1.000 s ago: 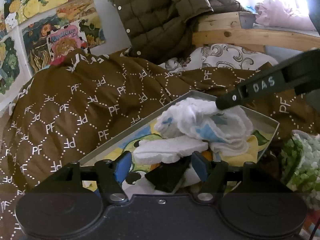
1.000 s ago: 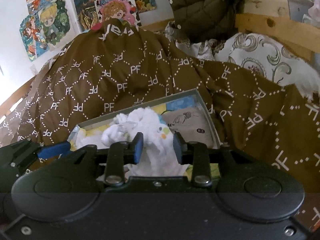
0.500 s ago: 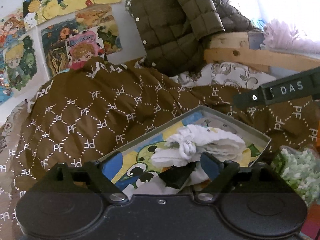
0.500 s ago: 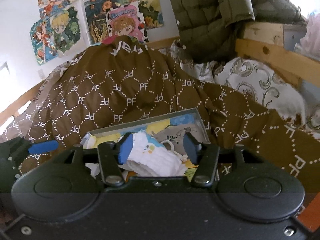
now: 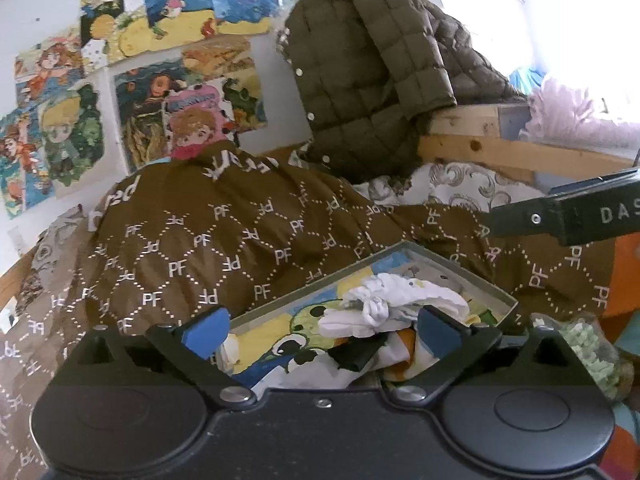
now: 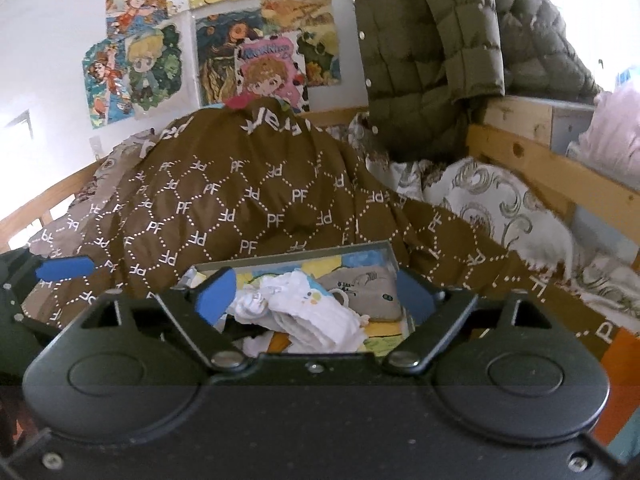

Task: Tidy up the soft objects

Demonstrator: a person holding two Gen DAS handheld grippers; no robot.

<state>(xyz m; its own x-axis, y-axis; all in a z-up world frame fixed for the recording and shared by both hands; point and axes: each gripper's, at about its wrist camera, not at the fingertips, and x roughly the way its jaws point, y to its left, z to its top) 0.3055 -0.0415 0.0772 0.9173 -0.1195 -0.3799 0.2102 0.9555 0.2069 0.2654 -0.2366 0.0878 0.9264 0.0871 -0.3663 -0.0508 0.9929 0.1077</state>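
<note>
Both grippers have let go and drawn up and back from the tray (image 6: 280,261); the left gripper (image 5: 320,326) and right gripper (image 6: 316,292) have fingers released and still opening, nothing between them. The white cloth bundle (image 6: 308,316) now lies inside the tray on the bed's brown quilt (image 6: 248,200); that piece looks stowed, so another soft item seems next.

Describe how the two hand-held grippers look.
The left hand-held gripper and the right hand-held gripper look alike: glossy black plastic bodies with round bulges, silver pivot screws, angled black fingers with blue pads. The right one's side arm reads DAS in white.
</note>
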